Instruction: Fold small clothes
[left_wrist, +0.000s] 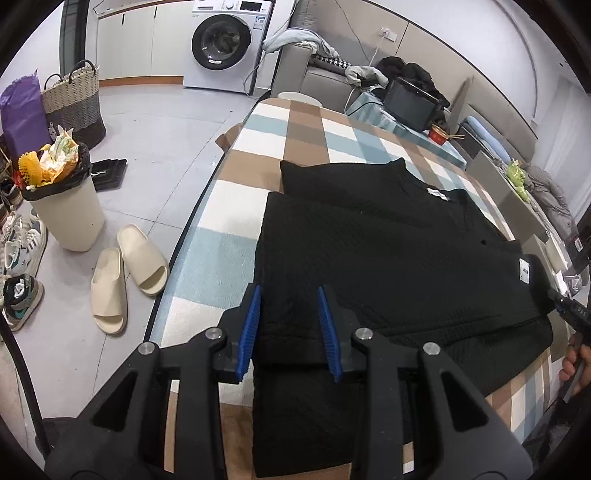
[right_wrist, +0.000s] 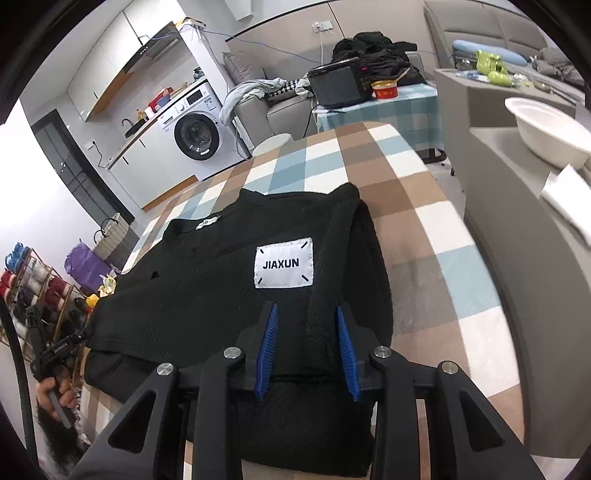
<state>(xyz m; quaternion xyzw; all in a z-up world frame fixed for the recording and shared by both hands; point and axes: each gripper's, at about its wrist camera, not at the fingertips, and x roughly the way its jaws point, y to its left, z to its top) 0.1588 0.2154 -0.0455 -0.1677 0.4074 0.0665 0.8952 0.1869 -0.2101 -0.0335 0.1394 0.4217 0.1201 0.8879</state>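
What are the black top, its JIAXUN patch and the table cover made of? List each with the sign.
Black top: textured knit, matte, likely; ribbed surface shows.
JIAXUN patch: woven fabric label, slight sheen, corner stitches.
Checked cover: soft, fuzzy pile, apparently fleece or carpet-like.

Each fisheye camera sits just behind its own blue-padded gripper, tilted down and close over the black quilted garment (left_wrist: 388, 258) on the brown, blue and white checked tablecloth (left_wrist: 258, 147). The left-wrist view looks from the garment's left edge, the right-wrist view from its right. Both share the garment, the tablecloth and the white front-loading washing machine (right_wrist: 195, 136) beyond.
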